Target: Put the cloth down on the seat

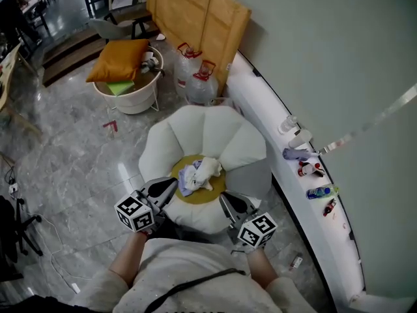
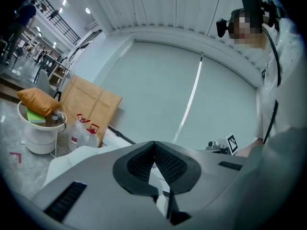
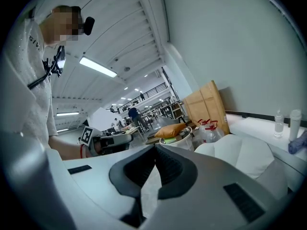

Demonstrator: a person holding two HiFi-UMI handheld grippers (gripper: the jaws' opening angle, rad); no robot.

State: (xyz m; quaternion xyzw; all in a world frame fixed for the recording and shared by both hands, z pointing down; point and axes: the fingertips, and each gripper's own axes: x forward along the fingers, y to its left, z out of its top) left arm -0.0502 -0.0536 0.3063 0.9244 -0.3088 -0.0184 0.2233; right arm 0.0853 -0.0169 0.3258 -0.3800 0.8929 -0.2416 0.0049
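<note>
A crumpled white and pale blue cloth [image 1: 201, 173] lies on the round yellow seat [image 1: 218, 189] of a white shell-backed chair [image 1: 208, 132]. Neither gripper touches it. My left gripper [image 1: 164, 188] hovers at the seat's front left, jaws shut and empty, just short of the cloth. My right gripper [image 1: 228, 202] is at the seat's front right, also shut with nothing in it. In the left gripper view the pads [image 2: 144, 163] meet at the tip. The right gripper view shows its pads [image 3: 169, 169] closed together, with the chair [image 3: 244, 155] beyond.
A white bucket [image 1: 133, 100] holding an orange cushion [image 1: 120, 60] stands at the back left. Two water jugs [image 1: 195, 74] and cardboard sheets [image 1: 195, 18] lean by the wall. A white ledge [image 1: 273, 129] with bottles [image 1: 319, 191] runs along the right. Cables [image 1: 62, 256] lie on the floor.
</note>
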